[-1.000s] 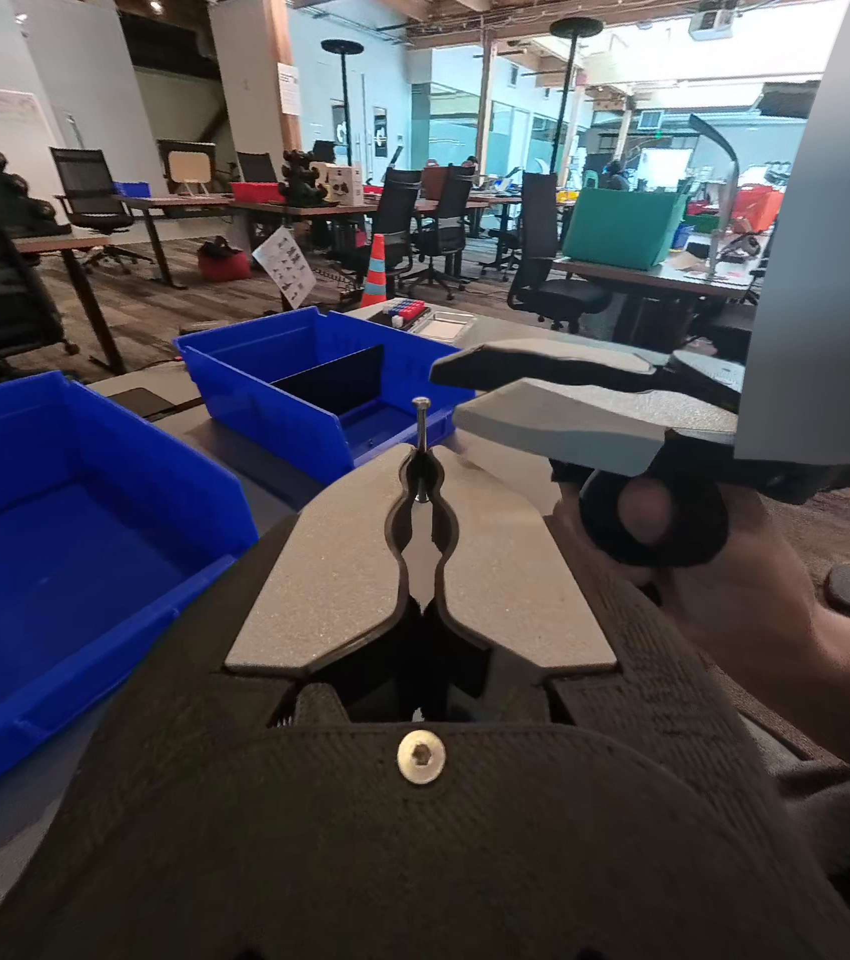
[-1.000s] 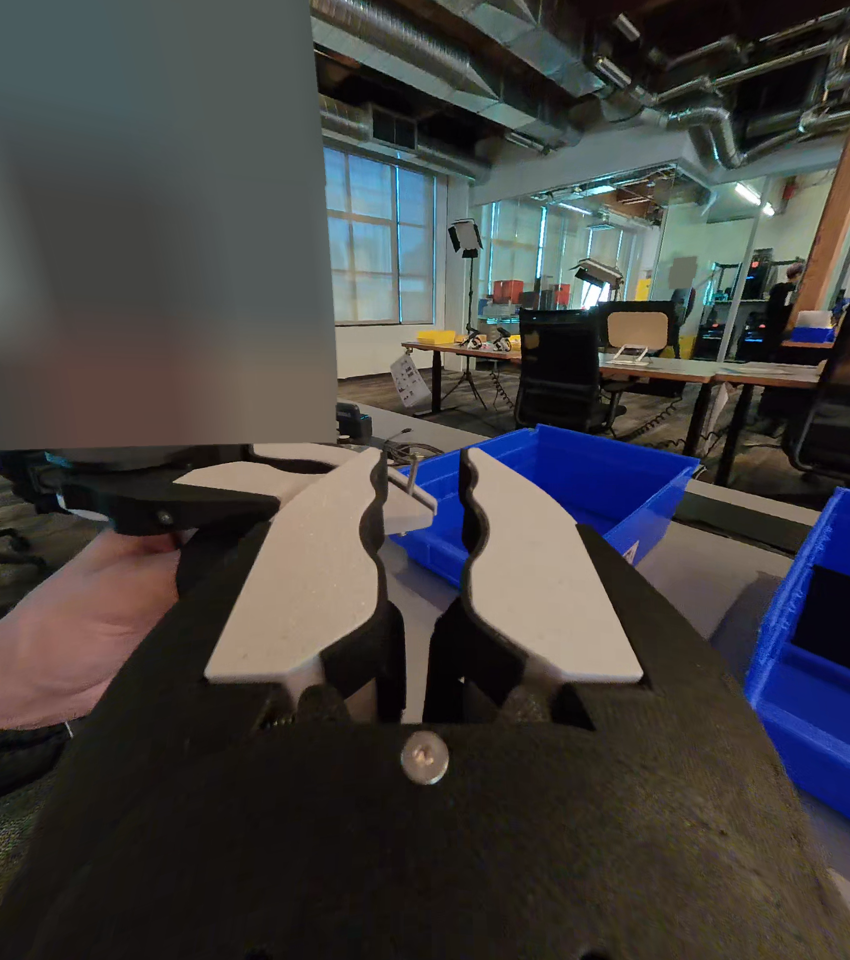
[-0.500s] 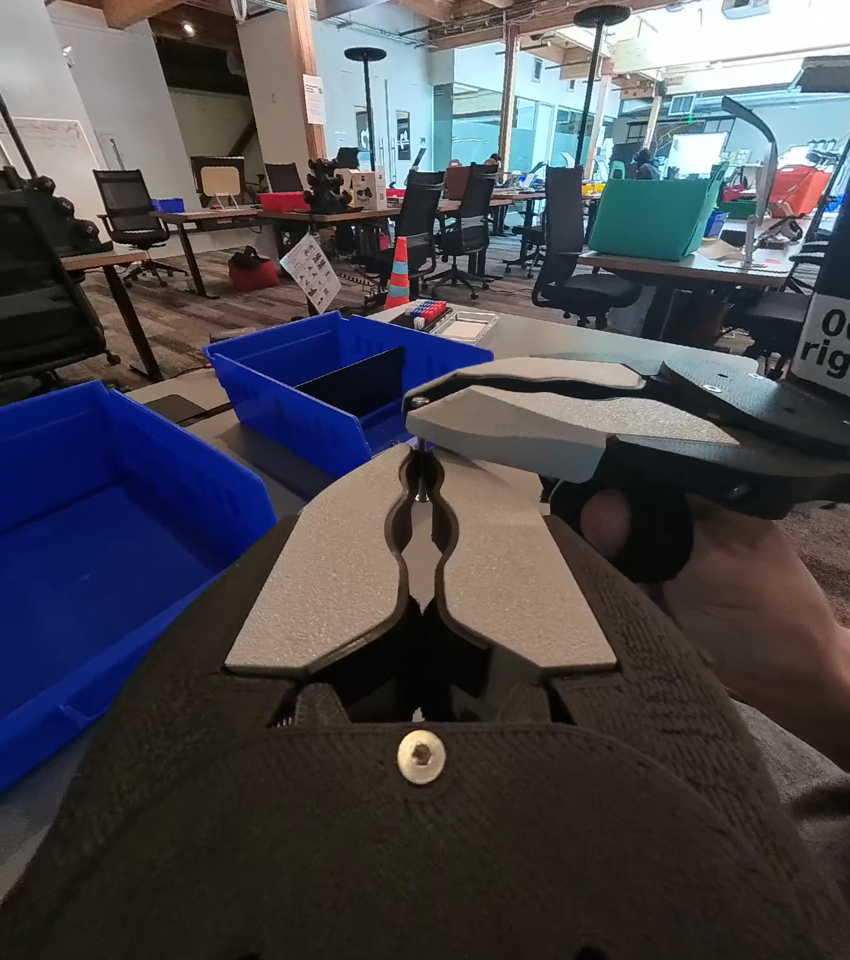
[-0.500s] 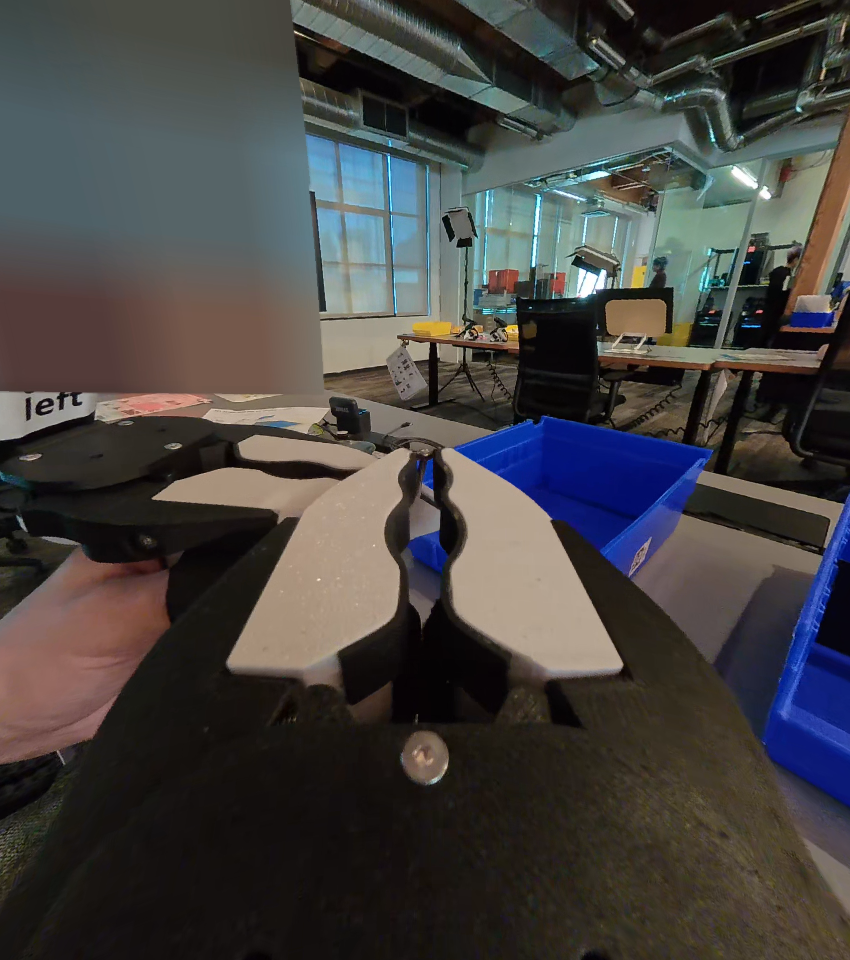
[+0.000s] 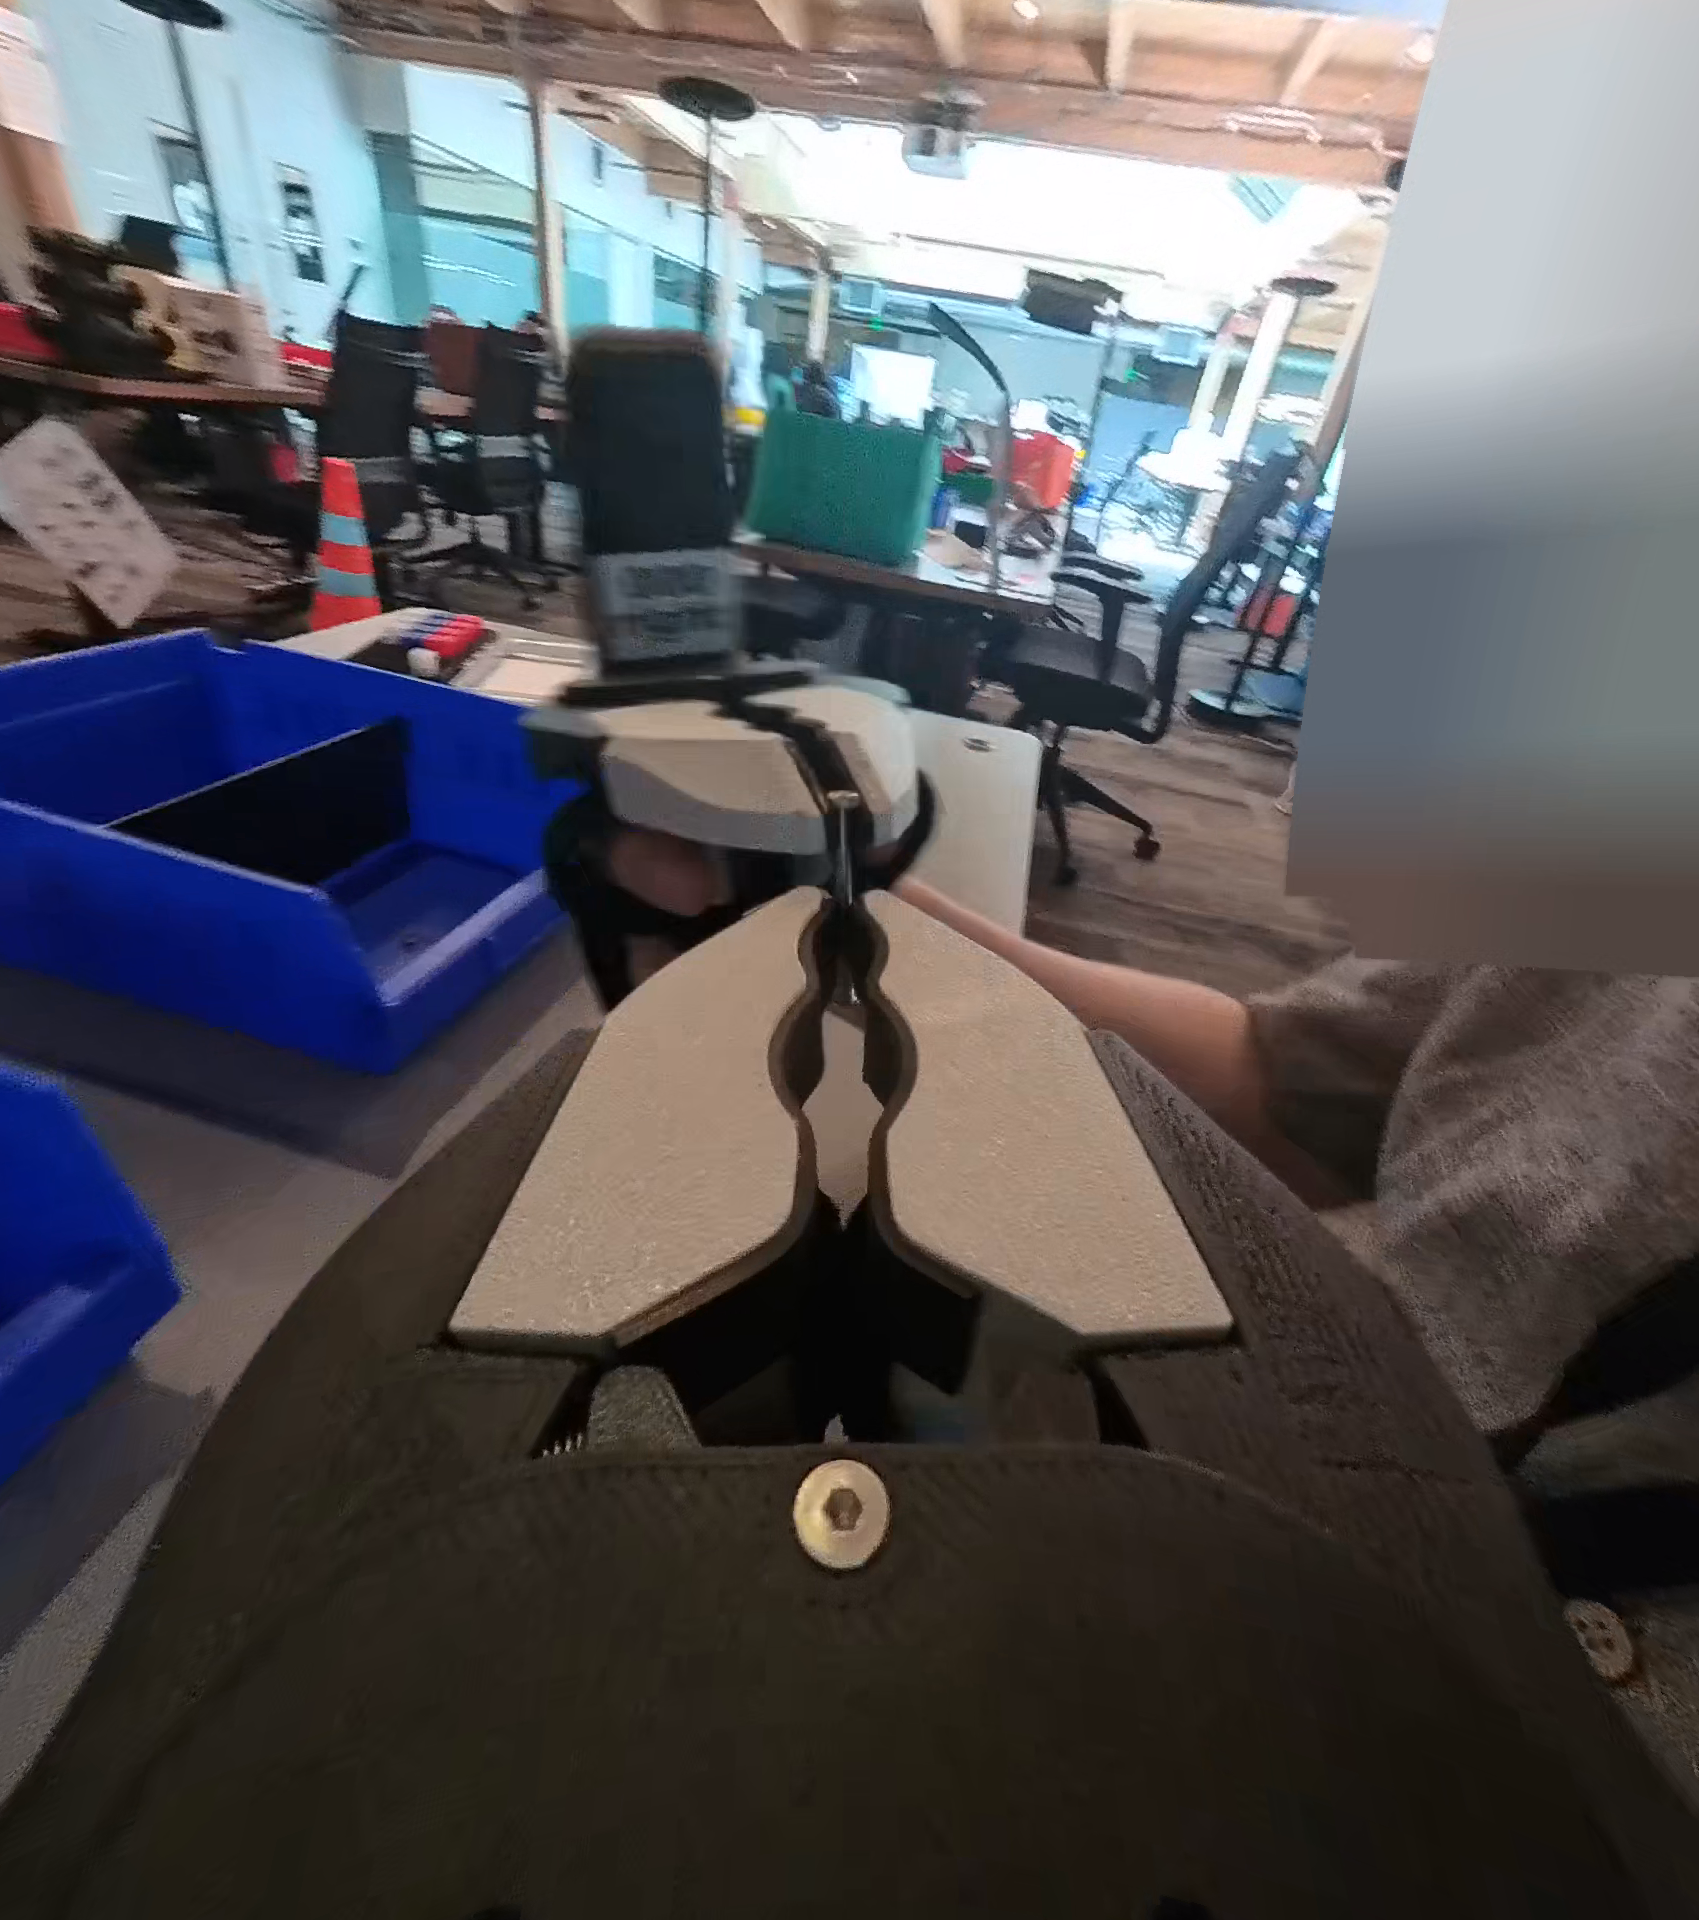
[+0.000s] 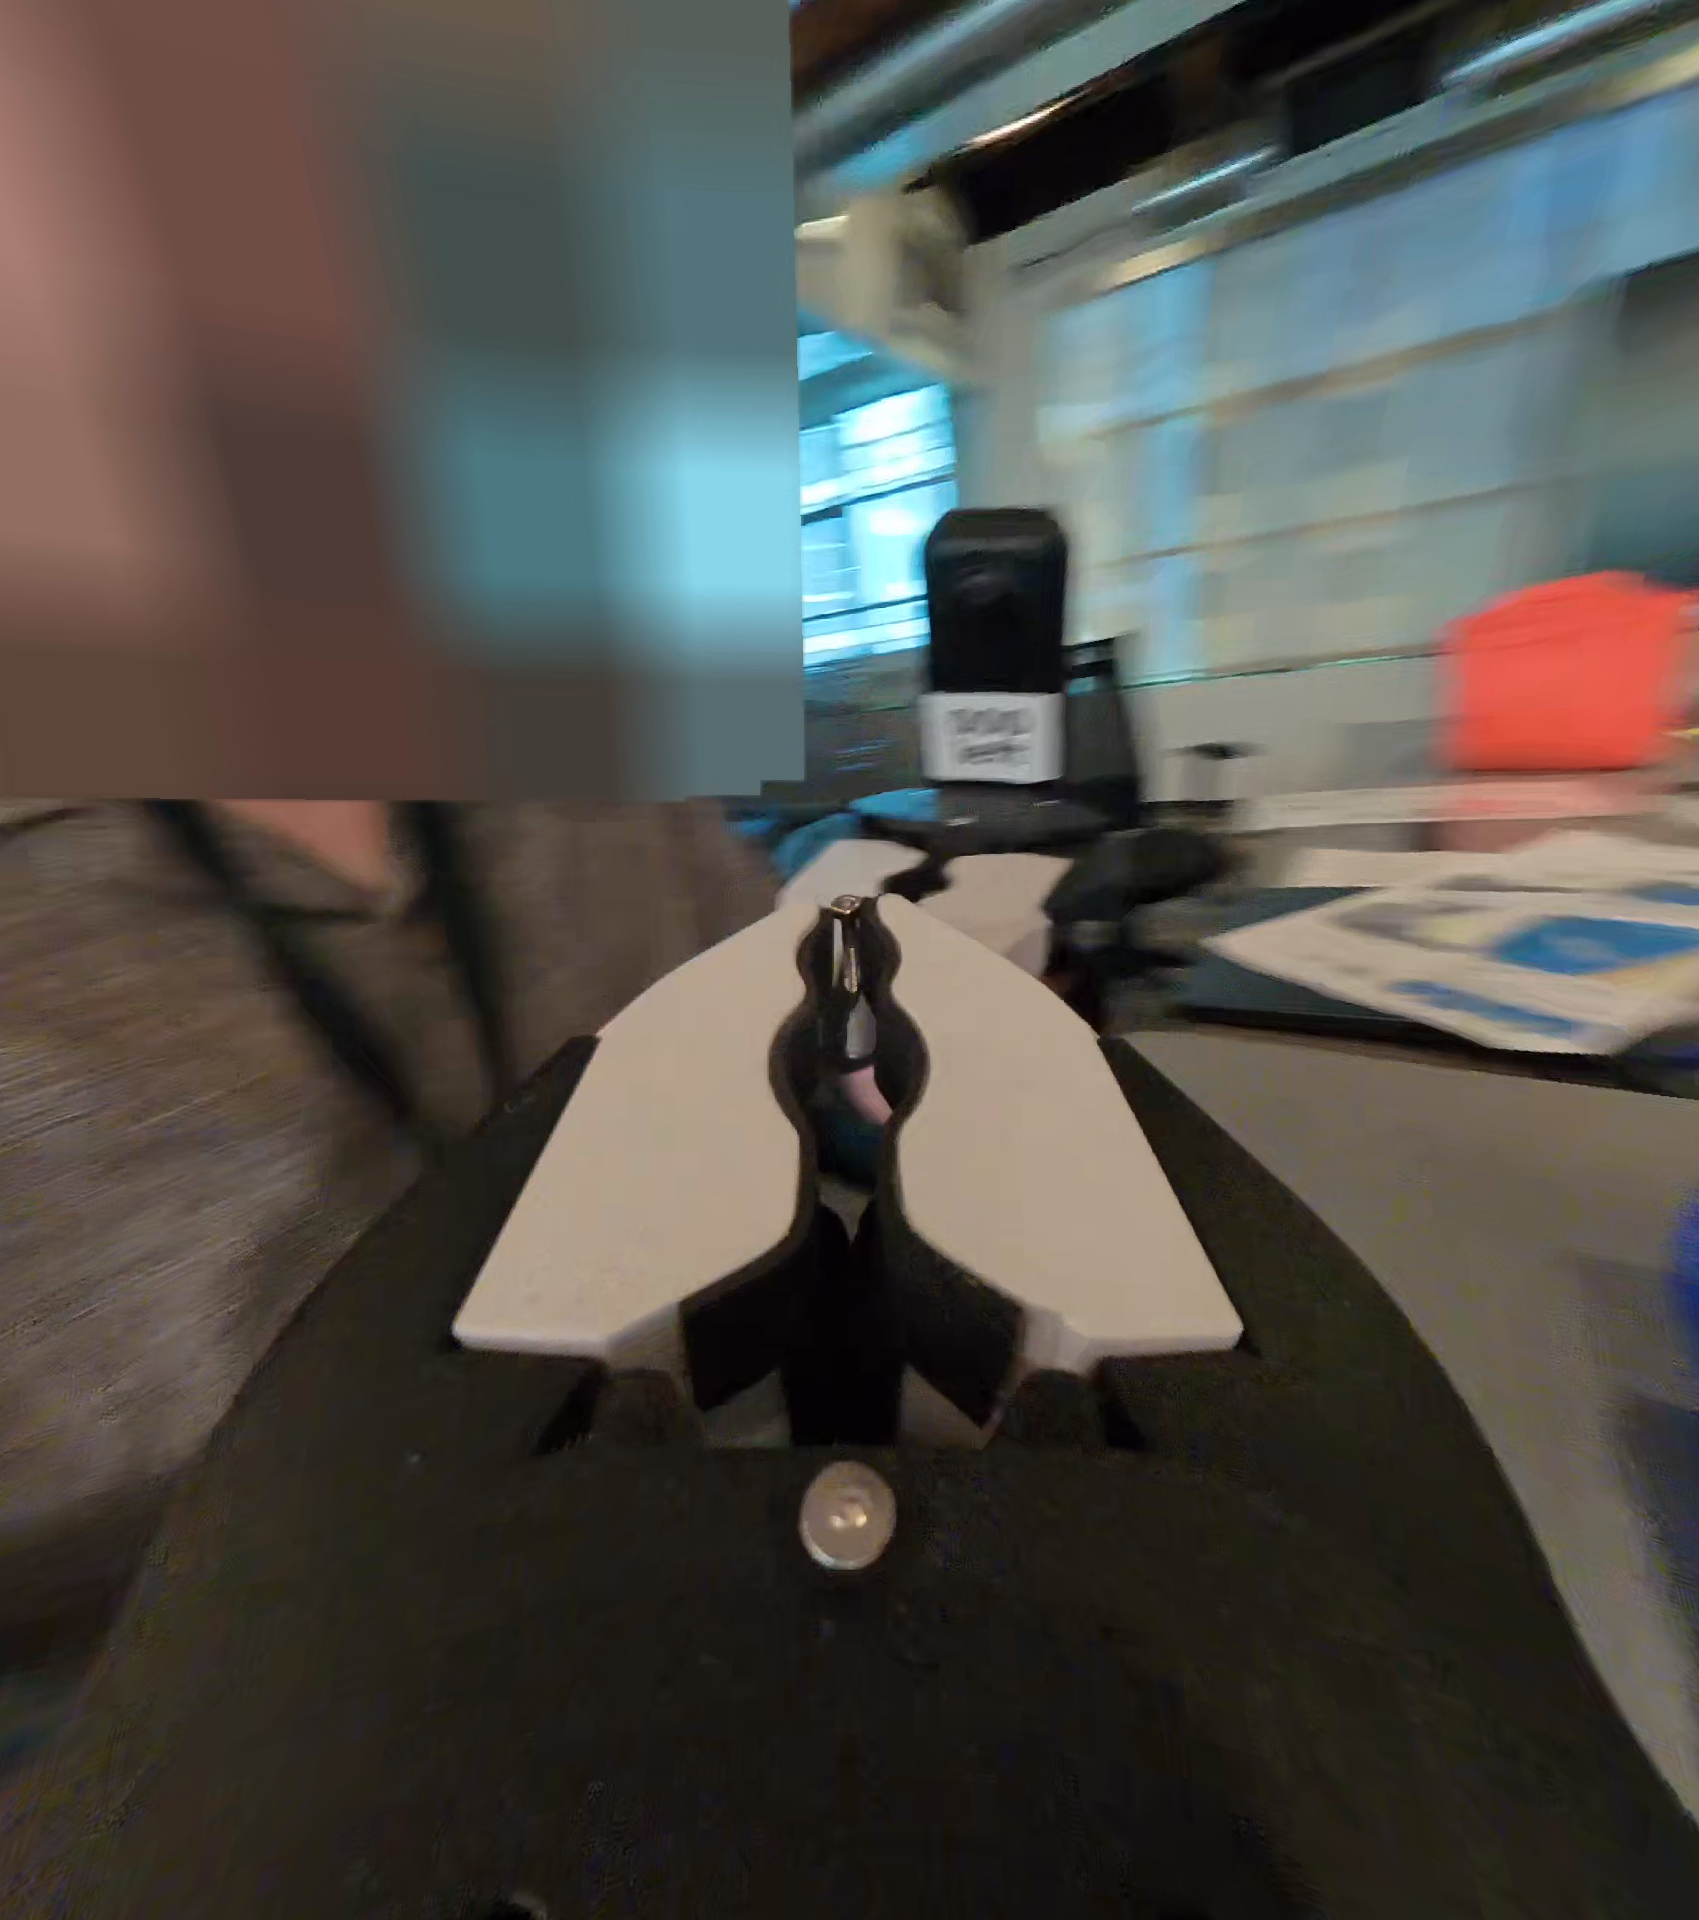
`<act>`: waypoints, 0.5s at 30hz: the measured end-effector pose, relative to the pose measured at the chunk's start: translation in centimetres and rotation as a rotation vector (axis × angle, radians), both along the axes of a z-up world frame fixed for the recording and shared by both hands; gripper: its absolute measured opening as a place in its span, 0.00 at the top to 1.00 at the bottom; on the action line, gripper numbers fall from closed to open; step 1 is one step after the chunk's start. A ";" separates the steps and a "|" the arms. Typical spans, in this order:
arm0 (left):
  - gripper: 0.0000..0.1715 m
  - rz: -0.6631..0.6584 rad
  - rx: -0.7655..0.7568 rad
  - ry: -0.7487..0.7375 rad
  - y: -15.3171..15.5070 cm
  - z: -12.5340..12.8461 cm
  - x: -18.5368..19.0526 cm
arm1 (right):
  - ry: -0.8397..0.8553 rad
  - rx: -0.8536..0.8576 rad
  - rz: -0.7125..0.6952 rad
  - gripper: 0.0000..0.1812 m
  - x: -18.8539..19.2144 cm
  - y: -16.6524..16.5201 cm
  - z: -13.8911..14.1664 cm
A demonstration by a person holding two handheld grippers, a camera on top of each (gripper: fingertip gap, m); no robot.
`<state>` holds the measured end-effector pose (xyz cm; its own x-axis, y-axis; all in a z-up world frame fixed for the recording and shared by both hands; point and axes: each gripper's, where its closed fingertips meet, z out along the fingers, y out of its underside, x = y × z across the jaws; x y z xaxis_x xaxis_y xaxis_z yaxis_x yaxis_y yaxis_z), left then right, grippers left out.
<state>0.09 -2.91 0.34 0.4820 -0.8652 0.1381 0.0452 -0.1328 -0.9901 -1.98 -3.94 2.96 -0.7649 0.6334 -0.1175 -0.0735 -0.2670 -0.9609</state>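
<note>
Left gripper (image 5: 843, 920) is clamped on a thin metal screw (image 5: 843, 847), right gripper (image 6: 847, 914) nose to nose, pinching the same screw, blue bin (image 5: 201, 831) alongside.

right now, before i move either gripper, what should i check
1. Left gripper grip: the fingers are shut on the lower shank of the screw. Ok.
2. Right gripper grip: the fingers look closed about the same screw near its head. Ok, though that view is blurred.
3. Screw angle: close to upright in the left wrist view. Ok.
4. Picture sharpness: the right wrist view is smeared. Not ok.
5. Room around the grippers: the divided blue bin sits off to the left, apart from both. Ok.
6. Anything threaded on the screw: a shiny bit shows between the right fingers. Cannot tell.
</note>
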 end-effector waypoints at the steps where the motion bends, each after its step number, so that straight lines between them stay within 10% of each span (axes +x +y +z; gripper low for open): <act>1: 0.99 -0.029 0.000 0.007 -0.4 -0.1 0.5 | -0.017 -0.006 0.143 0.98 0.7 -0.5 -0.1; 8: 0.99 -0.168 -0.027 -0.022 -2.1 -0.2 2.5 | -0.090 0.004 0.680 0.98 3.0 -2.4 -0.2; 15: 0.99 -0.079 -0.016 -0.017 -1.0 0.0 1.3 | -0.010 -0.115 0.219 0.83 1.5 -0.5 1.3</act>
<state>1.39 -3.92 0.36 0.4094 -0.8983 0.1599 0.0509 -0.1525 -0.9870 -0.47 -4.40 4.21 -0.8809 0.4347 -0.1872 0.0071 -0.3833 -0.9236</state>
